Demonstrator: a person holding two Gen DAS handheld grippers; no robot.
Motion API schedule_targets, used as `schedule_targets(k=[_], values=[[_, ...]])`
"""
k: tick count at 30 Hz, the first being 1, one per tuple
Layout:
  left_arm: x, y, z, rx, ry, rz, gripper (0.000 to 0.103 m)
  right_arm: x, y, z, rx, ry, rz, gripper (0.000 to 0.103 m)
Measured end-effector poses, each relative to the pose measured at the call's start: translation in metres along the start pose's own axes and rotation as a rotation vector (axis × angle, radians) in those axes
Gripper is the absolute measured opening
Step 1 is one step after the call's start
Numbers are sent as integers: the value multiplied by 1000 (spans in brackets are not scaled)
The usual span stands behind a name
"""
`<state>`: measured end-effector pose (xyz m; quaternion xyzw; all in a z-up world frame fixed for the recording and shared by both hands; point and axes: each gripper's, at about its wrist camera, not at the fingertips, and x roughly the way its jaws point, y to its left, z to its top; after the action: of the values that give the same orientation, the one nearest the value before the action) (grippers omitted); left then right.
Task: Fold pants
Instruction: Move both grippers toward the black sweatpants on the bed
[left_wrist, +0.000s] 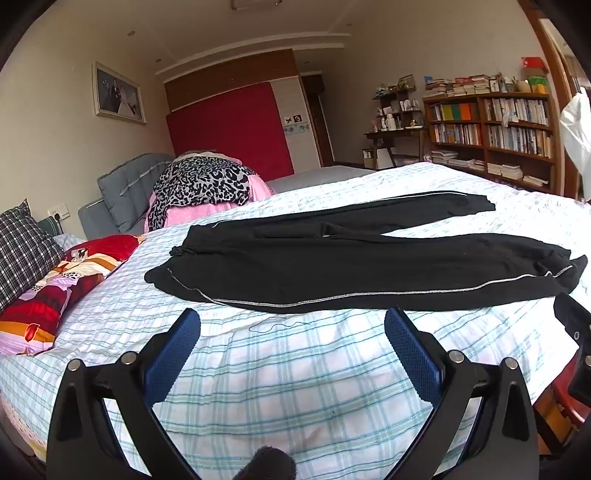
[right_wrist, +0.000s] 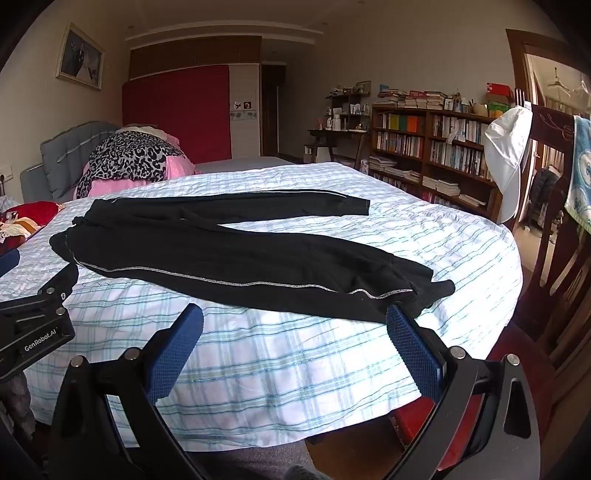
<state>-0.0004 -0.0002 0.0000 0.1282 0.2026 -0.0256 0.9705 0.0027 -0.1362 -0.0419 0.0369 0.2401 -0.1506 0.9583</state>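
Observation:
Black pants (left_wrist: 332, 266) with a silver side stripe lie spread flat on the checked bed sheet (left_wrist: 295, 369), waistband to the left and both legs running right, slightly apart. They also show in the right wrist view (right_wrist: 221, 254). My left gripper (left_wrist: 291, 332) is open and empty, held just short of the pants' near edge, below the hip. My right gripper (right_wrist: 295, 328) is open and empty, near the cuff of the nearer leg (right_wrist: 413, 291); its right fingertip (right_wrist: 399, 317) sits close to the cuff.
Pillows (left_wrist: 48, 295) and a leopard-print pile (left_wrist: 199, 184) lie at the bed's left and head. A bookshelf (right_wrist: 436, 147) stands at the far right. A wooden chair (right_wrist: 554, 221) with a white cloth stands by the bed's right edge. The left gripper's body (right_wrist: 33, 325) shows at left.

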Motion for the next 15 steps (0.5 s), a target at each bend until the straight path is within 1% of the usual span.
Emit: schedule_targets(k=[11,15], values=[[6,-2,-4,11,10,-9,98,-1,1,1,2,3,2,100],[9,0,-3,1,41,-47,98,8,3,-3,5,12,6,100]])
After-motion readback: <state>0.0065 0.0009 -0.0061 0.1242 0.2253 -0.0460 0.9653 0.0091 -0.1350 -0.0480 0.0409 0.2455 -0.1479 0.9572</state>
